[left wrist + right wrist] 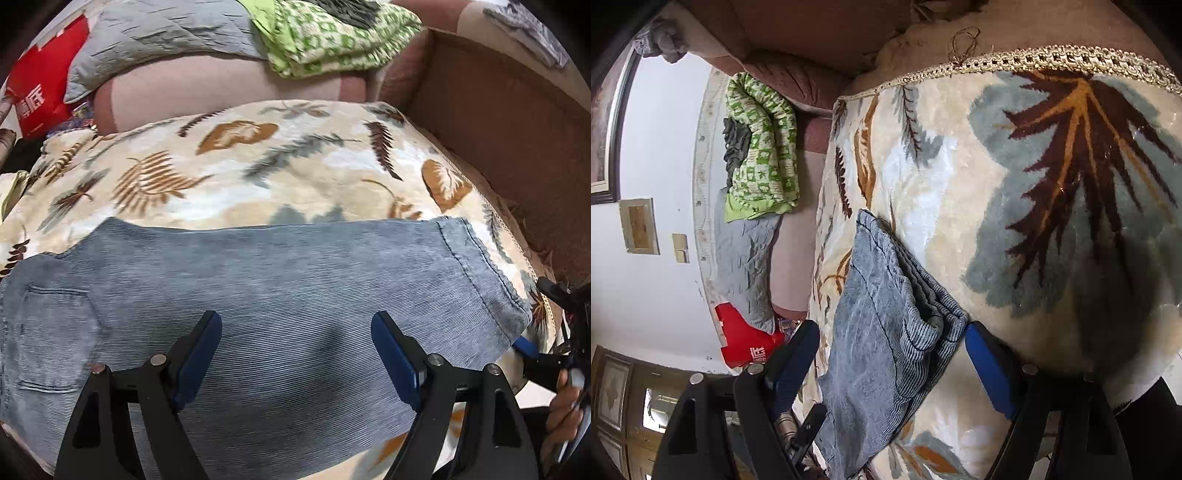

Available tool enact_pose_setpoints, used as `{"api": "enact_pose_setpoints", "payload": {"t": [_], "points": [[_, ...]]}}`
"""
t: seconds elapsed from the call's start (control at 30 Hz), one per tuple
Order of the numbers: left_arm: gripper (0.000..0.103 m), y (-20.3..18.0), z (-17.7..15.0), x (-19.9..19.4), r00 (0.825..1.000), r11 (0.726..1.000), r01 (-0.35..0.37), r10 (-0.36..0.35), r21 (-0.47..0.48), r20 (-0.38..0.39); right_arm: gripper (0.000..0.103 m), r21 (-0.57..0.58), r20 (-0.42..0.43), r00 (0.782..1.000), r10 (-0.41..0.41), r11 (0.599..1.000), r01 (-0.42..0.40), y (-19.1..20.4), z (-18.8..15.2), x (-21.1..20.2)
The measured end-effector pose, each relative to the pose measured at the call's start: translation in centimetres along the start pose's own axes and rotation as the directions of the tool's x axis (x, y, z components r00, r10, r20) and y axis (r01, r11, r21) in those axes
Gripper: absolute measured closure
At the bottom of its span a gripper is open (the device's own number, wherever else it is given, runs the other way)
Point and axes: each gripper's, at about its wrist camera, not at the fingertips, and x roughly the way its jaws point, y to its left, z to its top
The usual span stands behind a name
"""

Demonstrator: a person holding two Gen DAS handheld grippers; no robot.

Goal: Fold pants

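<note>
Leaf-print blanket (pixel 236 173), one pants (pixel 280 280)

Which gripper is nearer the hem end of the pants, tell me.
Right. The right gripper straddles the hem end of the pants, jaws open. The left gripper hangs open over mid-leg, toward the pocket.

Blue-grey corduroy pants (pixel 280 295) lie flat, folded lengthwise; hems right; back pocket left.
</note>
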Motion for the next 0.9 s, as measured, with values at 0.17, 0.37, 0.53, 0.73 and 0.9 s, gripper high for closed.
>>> {"api": "enact_pose_setpoints", "payload": {"t": [0.17, 0.37, 0.53, 0.73, 0.9], "points": [[0.019, -2.2, -0.8, 3.5, 0.986, 0.988, -0.111, 0.123, 0.110, -0.109, 0.019, 0.000, -0.008, 1.000, 0.010, 1.000, -0.010, -0.1, 0.1, 0.0], [0.019, -1.7, -0.8, 2.7, 0.991, 0.992, -0.089, 0.098, 0.095, -0.095, 0.019, -0.004, -0.007, 1.000, -0.004, 1.000, 0.004, 0.0, 0.0, 0.0], [0.019, -1.2, -0.4, 1.7, 0.994, 0.993, -0.090, 0.094, 0.081, -0.048, 0.019, -0.007, -0.018, 0.999, -0.042, 0.999, 0.042, 0.5, 0.0, 0.2], [0.017, -1.0, -1.0, 3.5, 0.986, 0.987, -0.121, 0.132, 0.106, -0.103, 0.019, -0.044, -0.042, 0.991, -0.124, 0.992, 0.122, 1.8, 0.2, 1.2], [0.017, -1.3, -0.5, 2.1, 0.995, 0.990, -0.093, 0.097, 0.103, -0.036, 0.023, -0.131, -0.041, 0.970, -0.238, 0.964, 0.231, 3.6, 0.0, 2.2]]}}
